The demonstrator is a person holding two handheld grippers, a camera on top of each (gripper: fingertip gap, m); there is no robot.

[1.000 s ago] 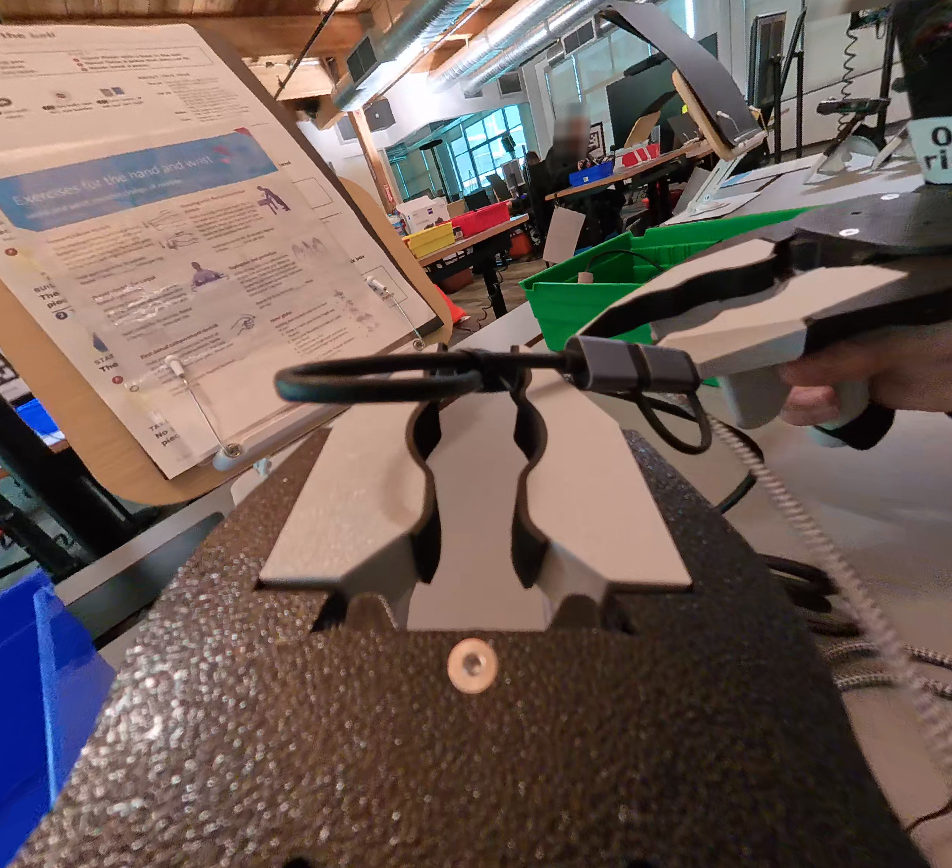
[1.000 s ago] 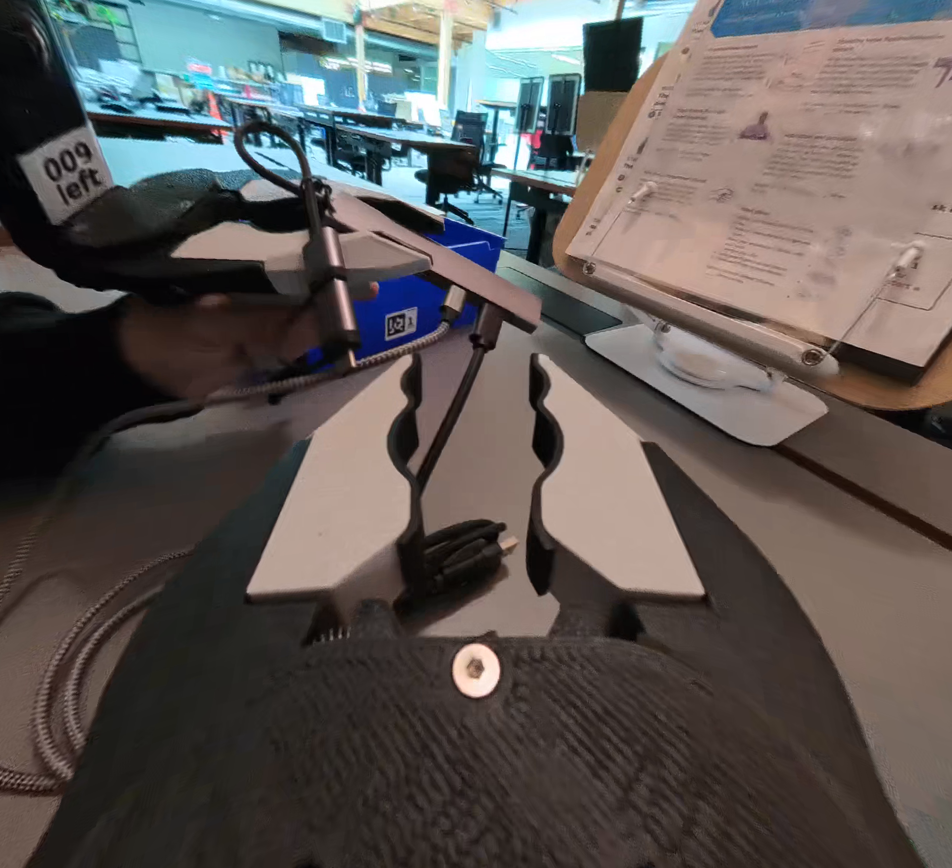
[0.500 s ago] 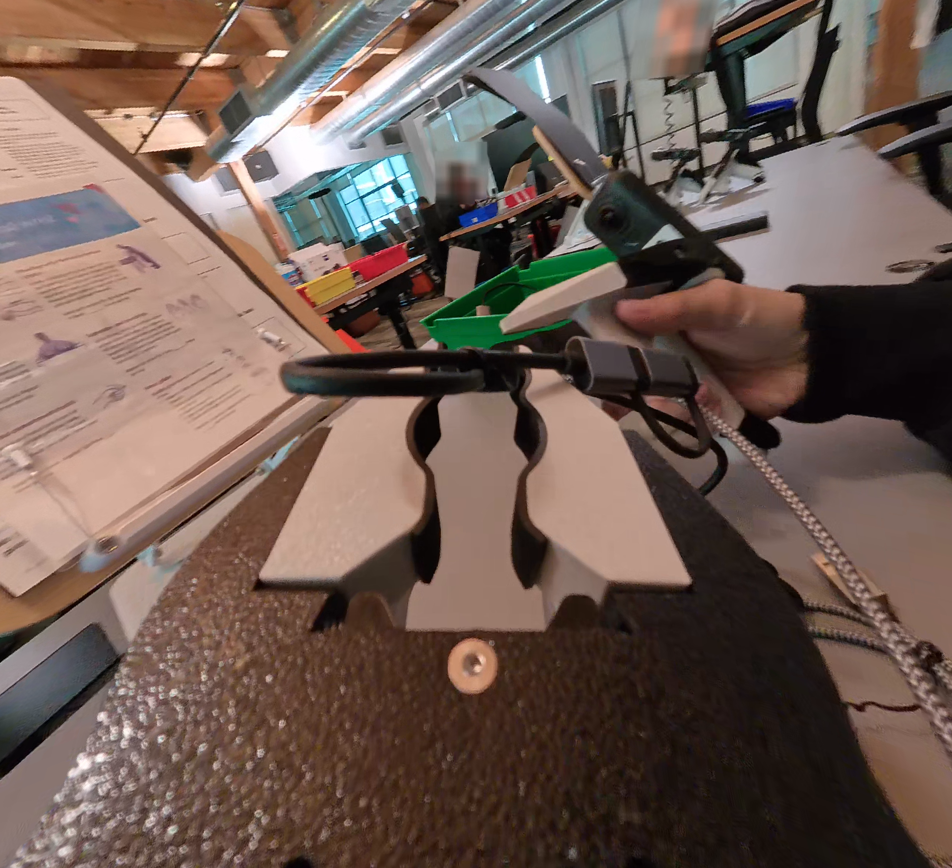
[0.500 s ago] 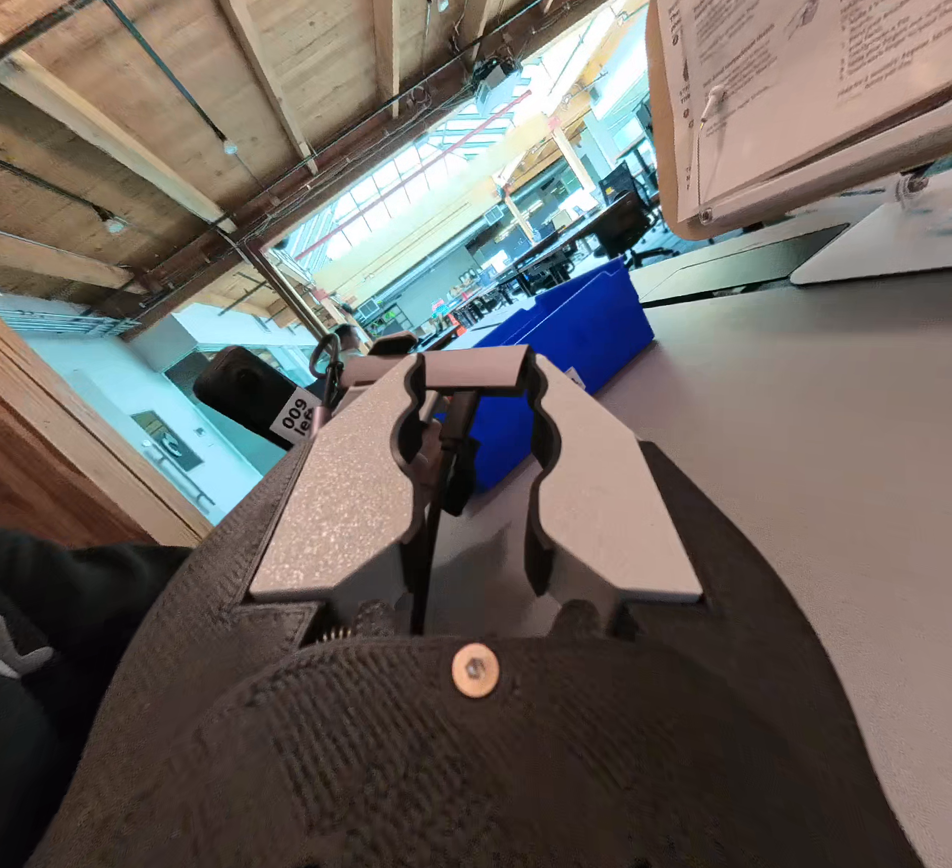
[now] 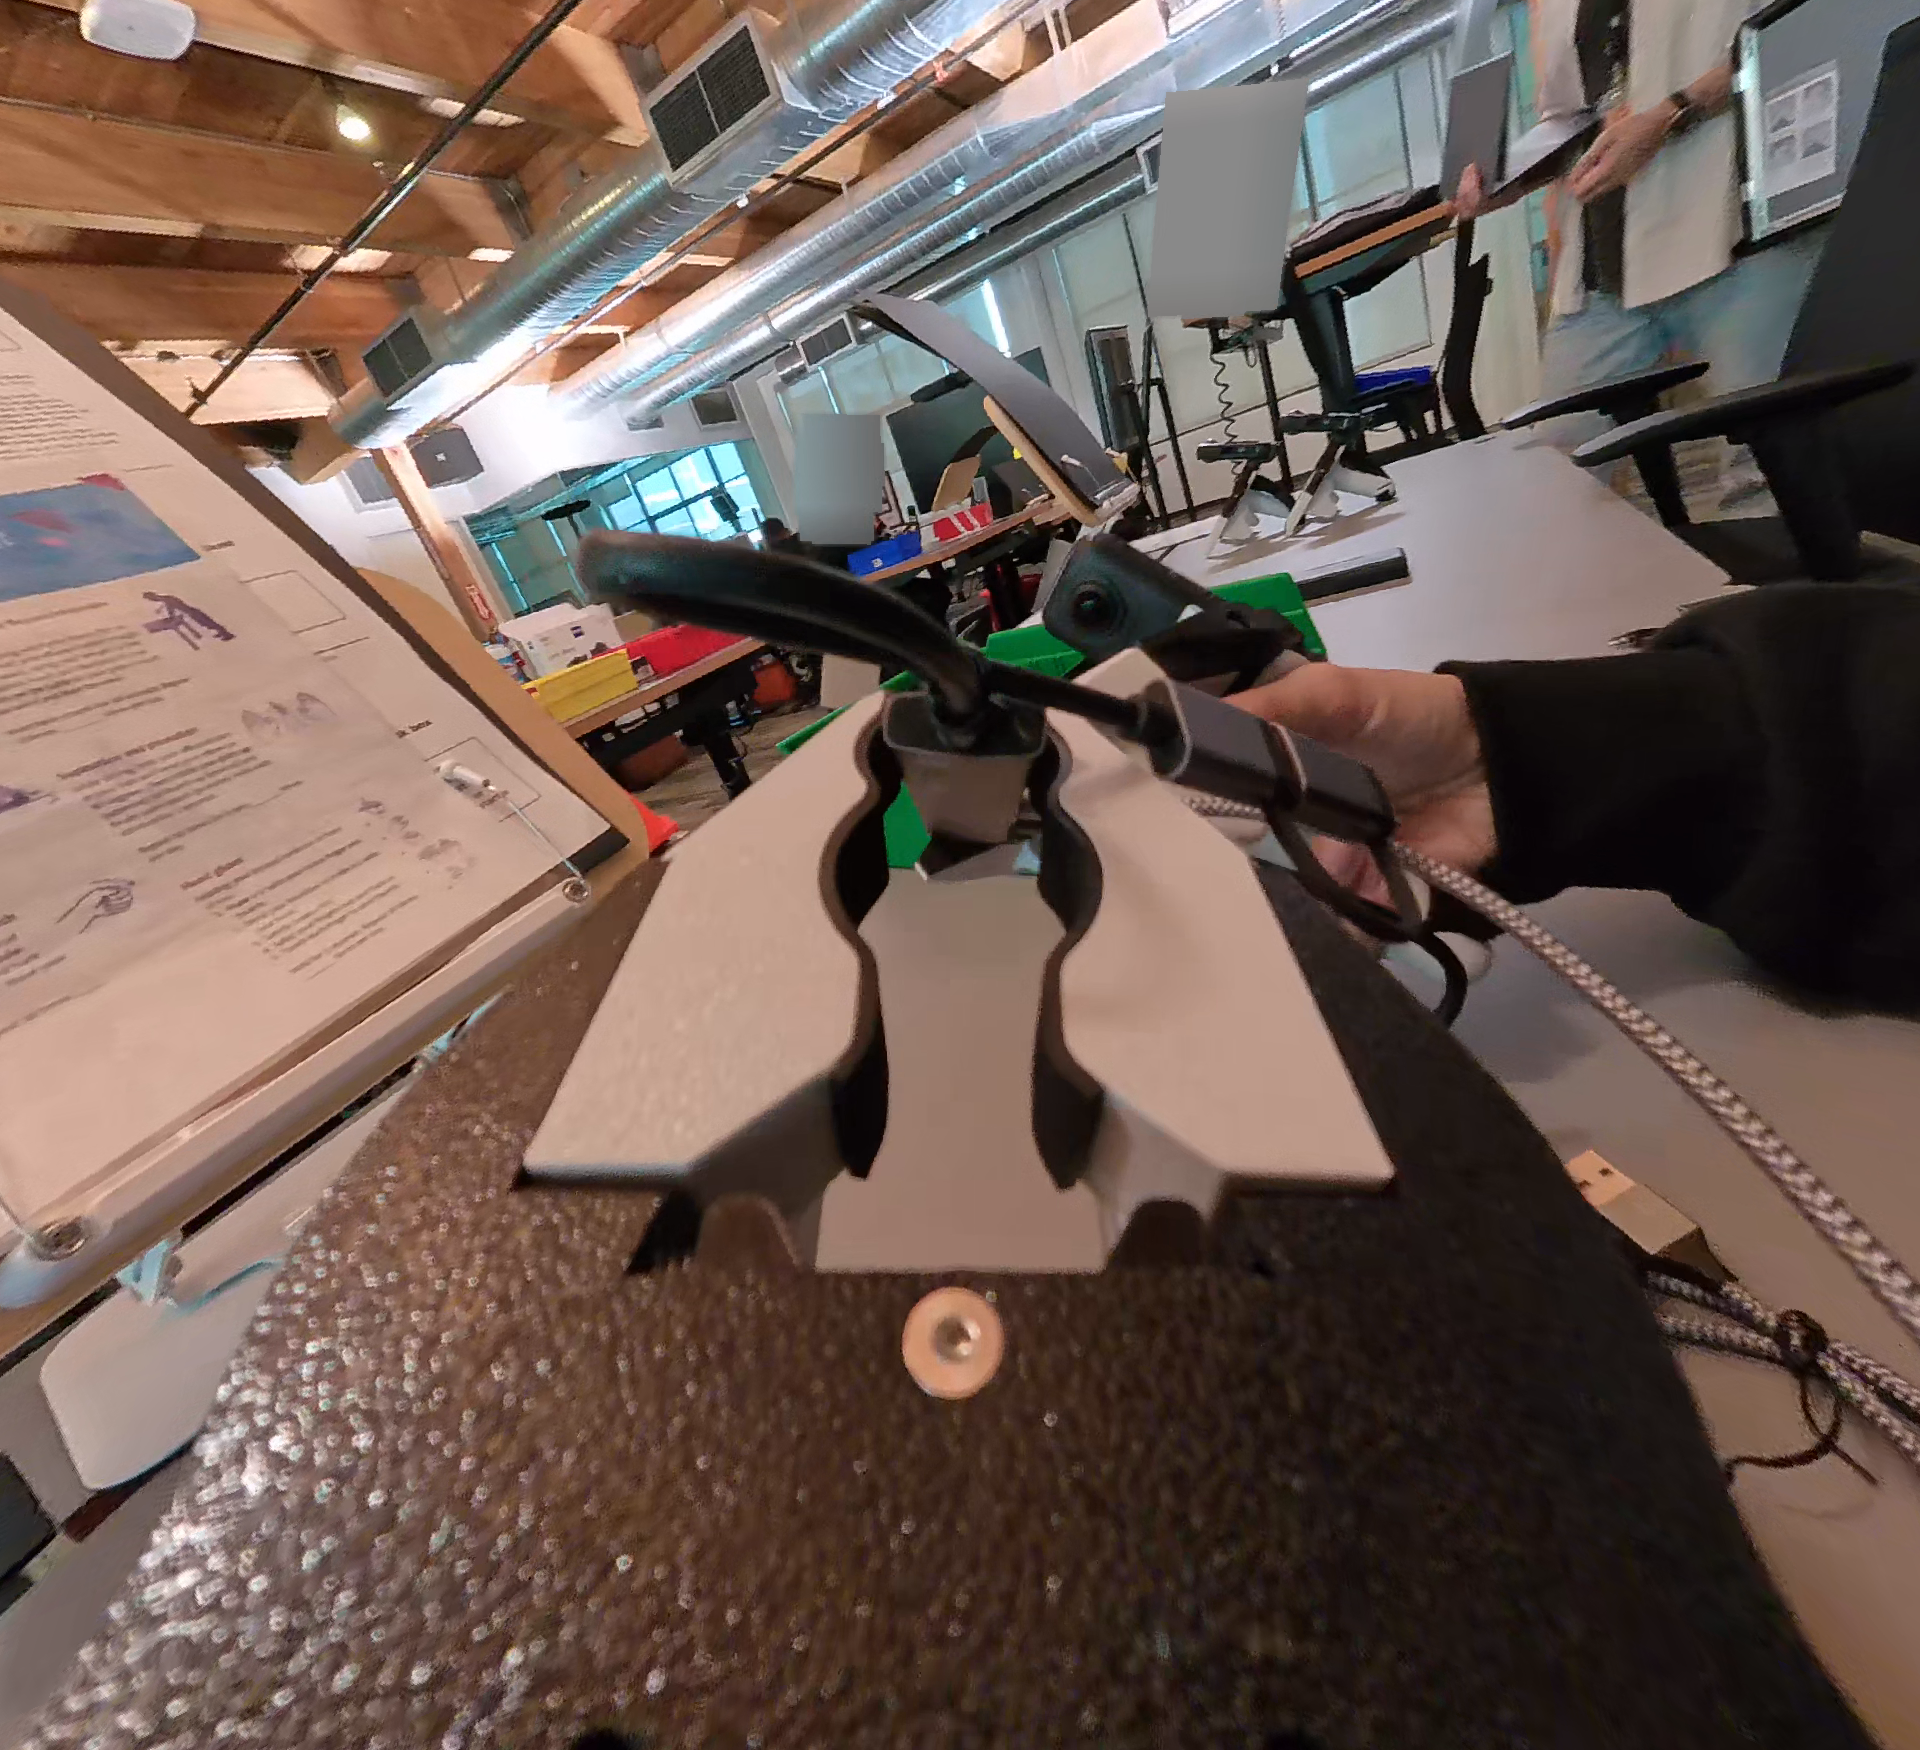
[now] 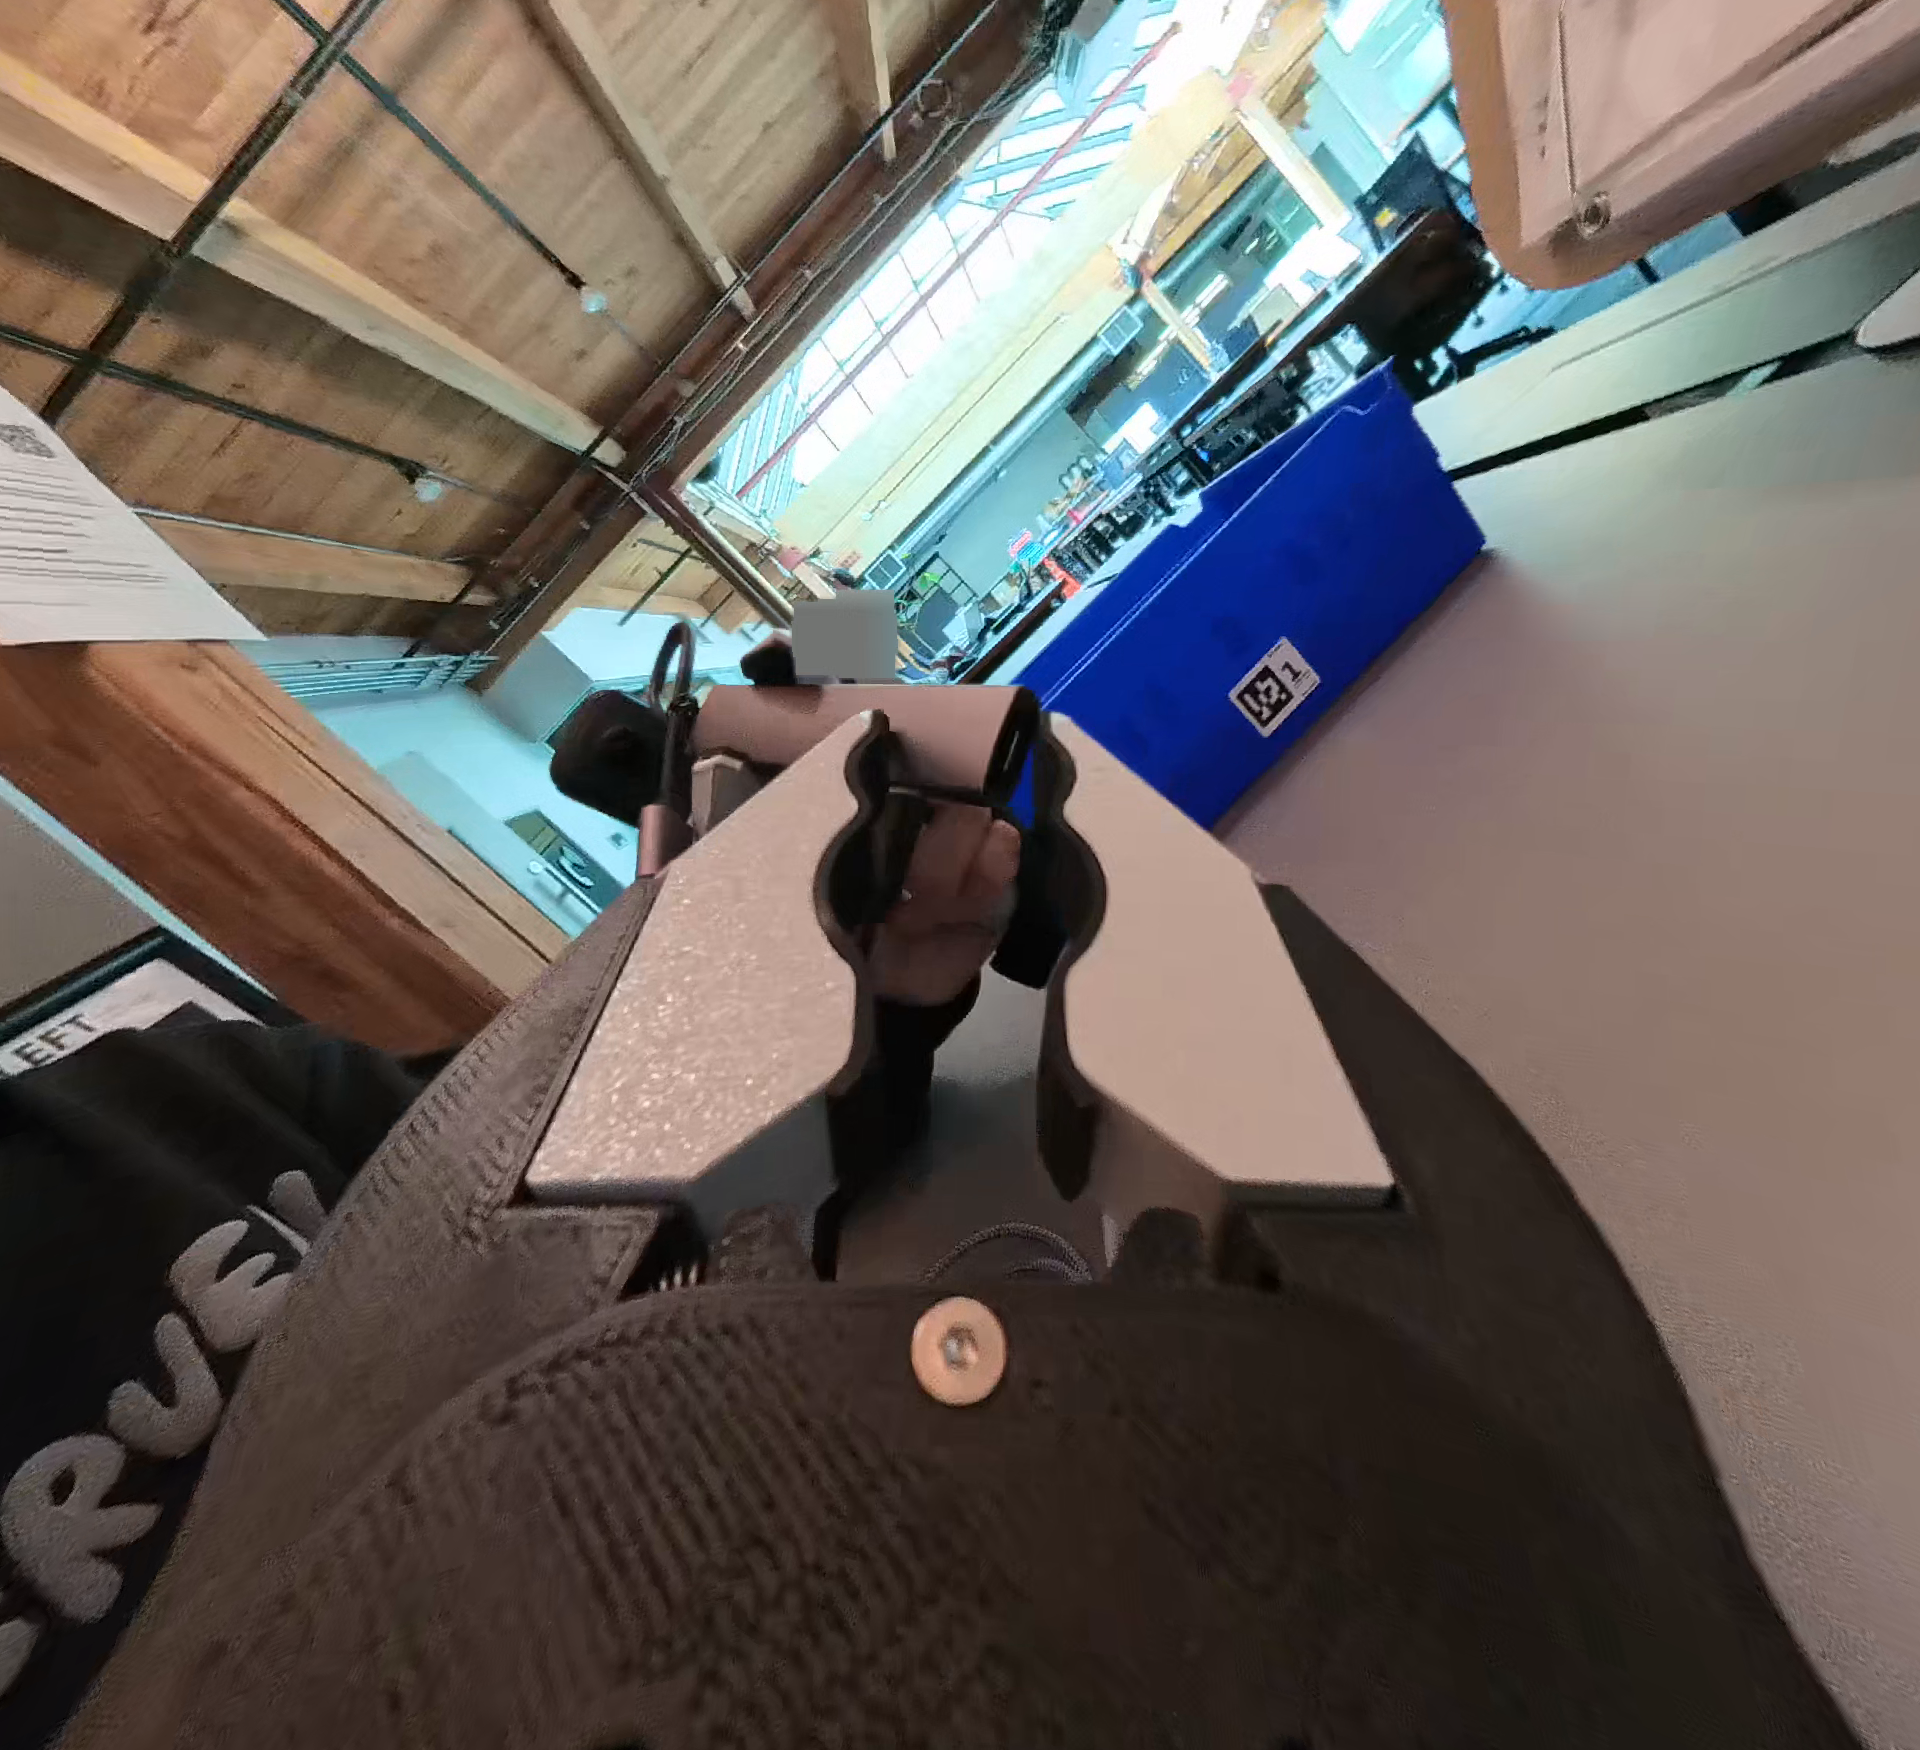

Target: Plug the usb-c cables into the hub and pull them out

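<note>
In the left wrist view my left gripper (image 5: 961, 734) is shut on the grey hub (image 5: 961, 791), seen end-on and raised above the table. The hub's black tail (image 5: 748, 578) loops up left and ends in a dark grey connector (image 5: 1278, 770). A braided cable (image 5: 1662, 1066) runs down right to the table. The right gripper's finger (image 5: 1127, 677) sits just behind the hub. In the right wrist view my right gripper (image 6: 961, 734) has the hub (image 6: 914, 739) across its tips. Its jaws stand narrowed around a black cable (image 6: 891, 827); I cannot tell whether they pinch it.
A tilted document stand (image 5: 260, 817) is close on the left and shows in the right wrist view (image 6: 1662, 38). A blue bin (image 6: 1247, 630) stands behind the hub, a green bin (image 5: 1262, 609) farther off. Coiled braided cable (image 5: 1787, 1337) and a tan plug (image 5: 1631, 1201) lie on the grey table (image 5: 1558, 557). My right fingertips sit around 4 cm from my left ones.
Both grippers have tilted upward and drawn together. The right gripper has come up to the hub around the black cable, and its jaws have narrowed. The left gripper still holds the hub.
</note>
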